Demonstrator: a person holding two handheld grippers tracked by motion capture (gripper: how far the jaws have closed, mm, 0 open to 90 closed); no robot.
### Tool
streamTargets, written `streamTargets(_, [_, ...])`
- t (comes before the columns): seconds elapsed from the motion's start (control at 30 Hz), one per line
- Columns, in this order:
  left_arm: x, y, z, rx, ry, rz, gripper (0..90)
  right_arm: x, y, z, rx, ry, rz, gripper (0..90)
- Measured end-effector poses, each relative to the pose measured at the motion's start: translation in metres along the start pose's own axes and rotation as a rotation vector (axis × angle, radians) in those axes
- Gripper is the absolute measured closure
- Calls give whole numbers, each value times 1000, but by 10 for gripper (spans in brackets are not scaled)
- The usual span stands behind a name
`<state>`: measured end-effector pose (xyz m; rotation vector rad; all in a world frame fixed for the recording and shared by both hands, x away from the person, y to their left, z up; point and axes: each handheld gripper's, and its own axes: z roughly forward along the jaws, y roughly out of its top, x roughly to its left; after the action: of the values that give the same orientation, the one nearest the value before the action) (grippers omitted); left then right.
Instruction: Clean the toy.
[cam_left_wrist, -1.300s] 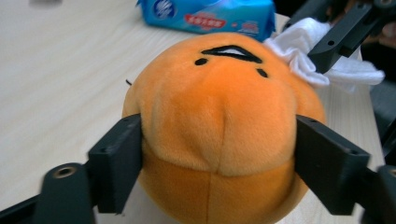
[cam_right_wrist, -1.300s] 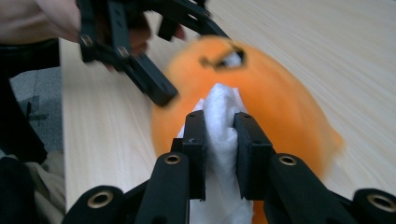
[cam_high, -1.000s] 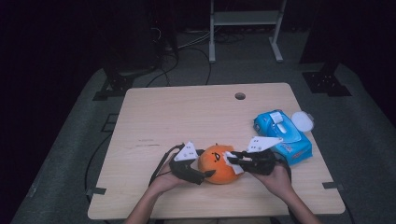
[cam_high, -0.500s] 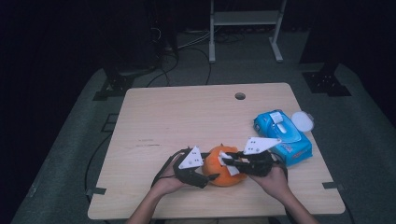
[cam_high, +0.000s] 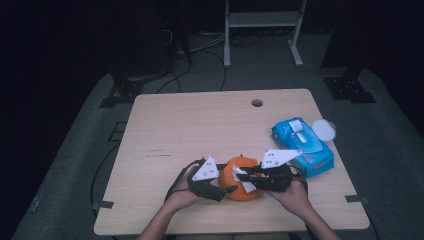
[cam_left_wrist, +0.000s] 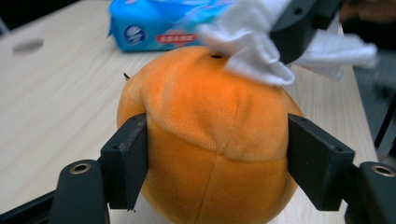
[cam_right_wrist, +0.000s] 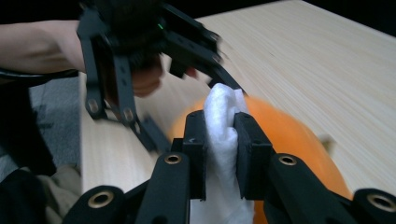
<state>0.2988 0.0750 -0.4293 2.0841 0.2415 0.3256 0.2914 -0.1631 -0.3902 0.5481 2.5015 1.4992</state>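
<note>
The left gripper (cam_left_wrist: 217, 154) has just closed on the orange plush pumpkin (cam_left_wrist: 210, 140), steadying it; the right gripper (cam_right_wrist: 219, 144) pinches a white wipe (cam_right_wrist: 223, 140) on top (wiping probably barely begun).

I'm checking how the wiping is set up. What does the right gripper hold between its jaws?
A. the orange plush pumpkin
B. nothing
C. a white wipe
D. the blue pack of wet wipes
C. In the right gripper view, the right gripper has its jaws clamped on a folded white wipe that rests against the orange plush pumpkin, while the blue pack of wet wipes lies apart on the table.
</note>
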Motion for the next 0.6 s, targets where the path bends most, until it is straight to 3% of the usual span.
streamTargets(0.03, [0, 0, 0, 0, 0, 0, 285, 0, 0, 0, 0, 0, 0, 755])
streamTargets(0.07, [-4, 1, 1, 15, 1, 40, 285, 1, 4, 0, 8, -14, -19, 755])
streamTargets(0.17, [-2, -1, 0, 14, 0, 20, 282, -7, 2, -2, 15, -43, -9, 755])
streamTargets(0.2, [1, -2, 0, 14, -1, -10, 260, -11, -1, -4, 25, -66, -2, 755])
streamTargets(0.23, [4, -4, 1, 6, -6, -66, 227, -16, -5, -5, 41, -86, 6, 755])
streamTargets(0.27, [8, -5, 2, -16, -28, -149, 157, -23, -14, -7, 53, -81, 46, 755])
streamTargets(0.3, [8, -5, 2, -16, -28, -149, 131, -23, -14, -7, 53, -81, 46, 755])
streamTargets(0.37, [10, -4, 4, -42, -51, -233, 116, -22, -18, -8, 50, -63, 64, 755])
streamTargets(0.4, [10, -3, 5, -38, -40, -236, 119, -18, -17, -8, 50, -57, 53, 756])
streamTargets(0.43, [8, -2, 6, -33, -27, -207, 155, -14, -15, -7, 49, -44, 43, 755])
streamTargets(0.47, [3, -1, 7, -43, -7, -155, 226, -4, -8, -4, 30, 0, 22, 756])
streamTargets(0.5, [3, -1, 7, -43, -7, -155, 238, -4, -8, -4, 30, 0, 22, 756])
streamTargets(0.53, [0, 1, 7, -36, -3, -125, 252, 6, -1, 2, 39, 10, -17, 756])
streamTargets(0.57, [-2, 3, 6, -21, 11, -81, 252, 6, -1, 2, 39, 10, -17, 756])
streamTargets(0.6, [-4, 4, 5, -11, 22, -56, 263, 9, 2, 4, 49, -5, -47, 756])
